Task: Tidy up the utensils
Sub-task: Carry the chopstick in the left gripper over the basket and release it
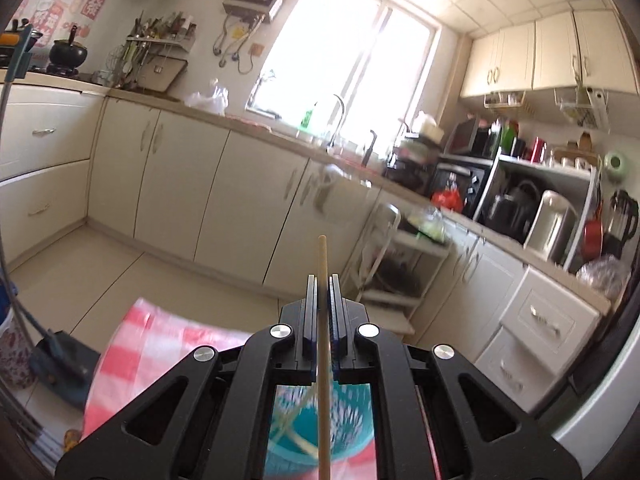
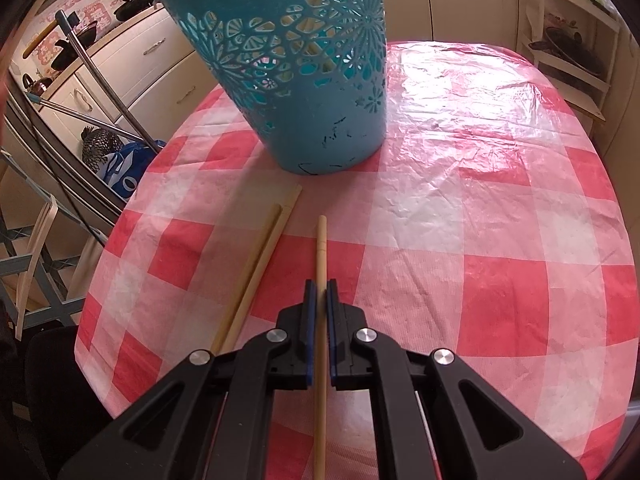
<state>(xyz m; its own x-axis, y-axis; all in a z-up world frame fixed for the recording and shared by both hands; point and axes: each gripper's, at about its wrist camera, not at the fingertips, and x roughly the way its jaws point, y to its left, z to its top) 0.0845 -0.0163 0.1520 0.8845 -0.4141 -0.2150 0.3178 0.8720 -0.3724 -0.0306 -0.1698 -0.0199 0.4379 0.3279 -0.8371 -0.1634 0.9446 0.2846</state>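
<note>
My left gripper is shut on a pale wooden chopstick that runs along its fingers and sticks out past the tips. It is raised, pointing across the kitchen. Below it, through the frame, the teal basket shows blurred with sticks inside. My right gripper is shut on another chopstick, low over the red-and-white checked tablecloth. Two more chopsticks lie side by side on the cloth to its left. The teal openwork basket stands upright just beyond, with chopsticks visible through its holes.
Cream cabinets and a countertop run under a bright window. Appliances crowd a shelf at the right. A white rack stands past the table's far right edge. Mop handles and a blue bag lean at the table's left.
</note>
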